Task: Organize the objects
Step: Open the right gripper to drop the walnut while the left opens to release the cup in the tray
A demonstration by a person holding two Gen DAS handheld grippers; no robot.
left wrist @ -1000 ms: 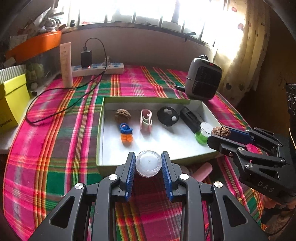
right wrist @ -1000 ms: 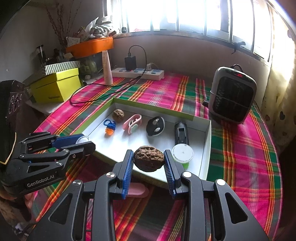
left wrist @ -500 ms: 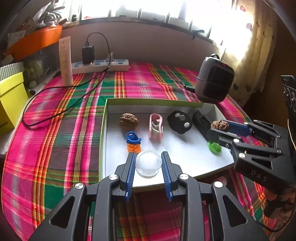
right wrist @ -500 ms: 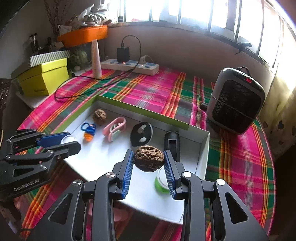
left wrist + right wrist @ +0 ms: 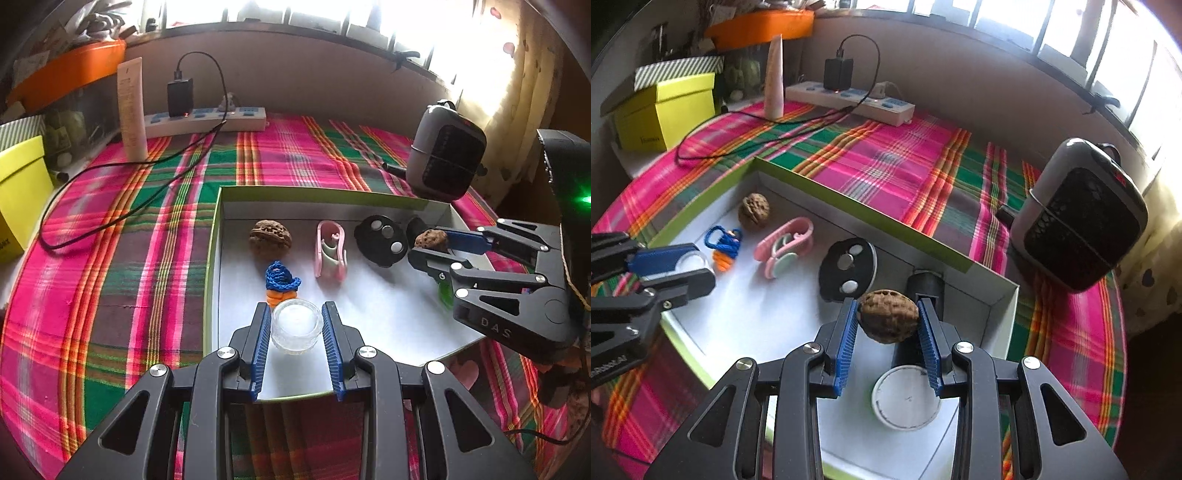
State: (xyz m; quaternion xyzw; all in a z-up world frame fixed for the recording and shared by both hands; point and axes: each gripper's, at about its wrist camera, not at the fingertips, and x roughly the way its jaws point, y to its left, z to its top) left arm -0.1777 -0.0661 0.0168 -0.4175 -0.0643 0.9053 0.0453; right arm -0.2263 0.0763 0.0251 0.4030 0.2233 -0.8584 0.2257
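The left tongs (image 5: 295, 325) pinch a small clear jar (image 5: 295, 326) between their blue pads, held over the near left part of the shallow box (image 5: 325, 195), and the right tongs (image 5: 888, 321) pinch a walnut (image 5: 888, 320) above the box's right end. Both loads look carried rather than set down, so the likely step is lowering each onto the white floor. The walnut is round and hard and could roll once let go, or knock the black clip (image 5: 925, 286) at twelve o'clock from it or the white-lidded green pot (image 5: 905, 400) at six o'clock, right under the tongs. The jar hangs just beside the blue and orange knitted toy (image 5: 281, 282) at eleven o'clock from it; coming straight down might catch that toy or land the jar tilted on it. The two tongs also work close together over one box, so a sideways swing could bump one into the other. Inside the box, from nine o'clock round to three, lie a second walnut (image 5: 270, 238), the knitted toy, a pink clip (image 5: 330, 254), a black oval disc with silver studs (image 5: 380, 240), the black clip and the green pot. The box sits on a plaid cloth (image 5: 110, 258) with a small heater (image 5: 445, 162) at two o'clock
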